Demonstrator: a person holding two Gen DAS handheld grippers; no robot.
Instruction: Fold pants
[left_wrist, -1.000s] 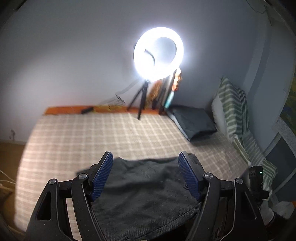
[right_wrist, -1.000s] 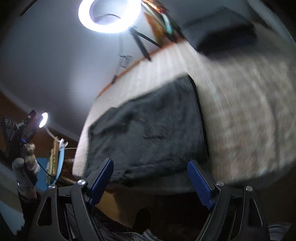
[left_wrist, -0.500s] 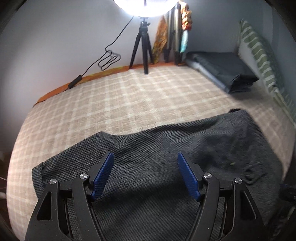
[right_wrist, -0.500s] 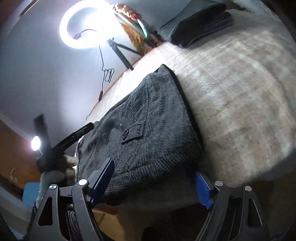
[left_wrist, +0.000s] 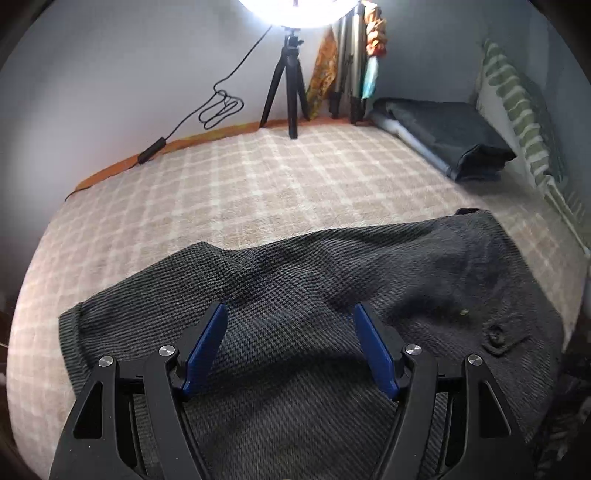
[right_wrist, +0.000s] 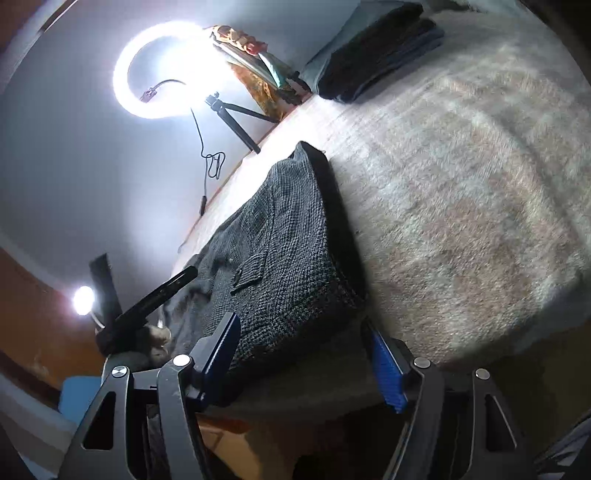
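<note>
Dark grey woven pants (left_wrist: 332, 280) lie flat across the near edge of the bed, with a buttoned back pocket (left_wrist: 498, 336) at the right. My left gripper (left_wrist: 290, 314) hovers low over the leg end, open, with fabric below its blue pads and nothing pinched. In the right wrist view the pants' waist corner (right_wrist: 295, 258) lies at the bed's edge. My right gripper (right_wrist: 301, 325) straddles that corner with its jaws closing; the pads do not press the cloth. The left gripper's black finger (right_wrist: 166, 288) shows at that view's left.
A beige checked blanket (left_wrist: 258, 184) covers the bed. At its far side stand a ring light's tripod (left_wrist: 291, 85) and a trailing cable (left_wrist: 218, 107). A folded dark pile (left_wrist: 443, 147) and a striped pillow (left_wrist: 524, 118) lie at the right.
The left gripper has dropped and tipped down over the pants' leg end. The right gripper has come down onto the waist corner at the bed's edge, and its jaws have narrowed.
</note>
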